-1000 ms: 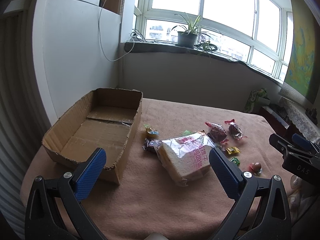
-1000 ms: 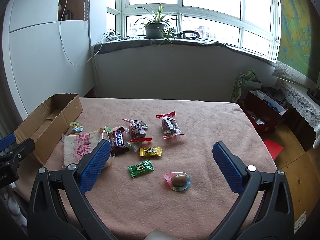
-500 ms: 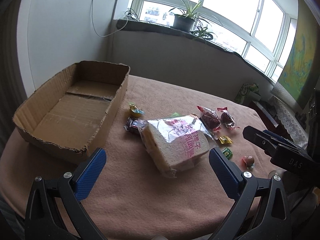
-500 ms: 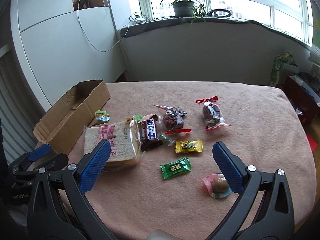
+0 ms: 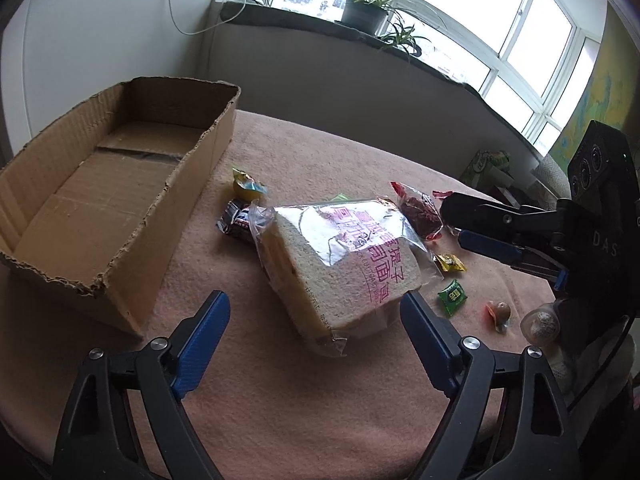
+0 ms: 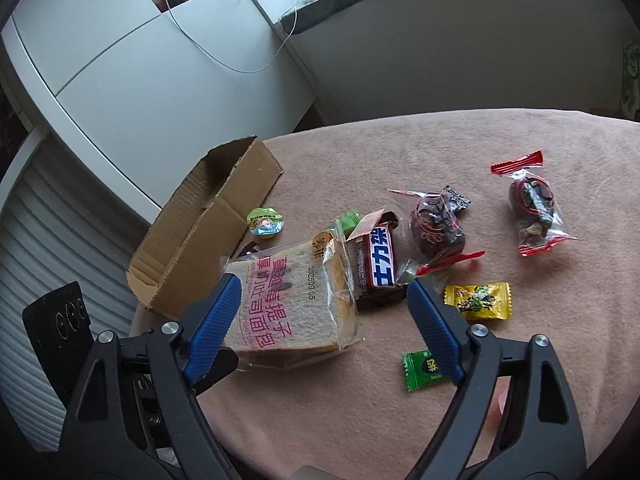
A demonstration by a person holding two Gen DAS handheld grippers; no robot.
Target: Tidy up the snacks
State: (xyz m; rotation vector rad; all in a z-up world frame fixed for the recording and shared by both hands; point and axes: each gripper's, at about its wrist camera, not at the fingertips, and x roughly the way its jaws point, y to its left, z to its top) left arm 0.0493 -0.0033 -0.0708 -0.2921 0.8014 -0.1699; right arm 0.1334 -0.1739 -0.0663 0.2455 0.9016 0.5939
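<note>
Both tongs, left tongs [image 5: 314, 330] and right tongs [image 6: 324, 310], have just been narrowing but are apart, gripping nothing. The bagged bread [image 5: 344, 256] lies on the table [image 5: 280, 400] just beside the empty cardboard box [image 5: 100, 200]. A chocolate bar [image 6: 378, 266] touches the bread's far edge, with the yellow candy [image 6: 478, 300], green candy [image 6: 422, 368] and a jelly cup [image 6: 265, 221] scattered close around it.

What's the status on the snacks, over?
Left tool and right tool open, jaws just narrowing, nothing held. Bread on table between them. Box empty. Chocolate bar touching bread.
</note>
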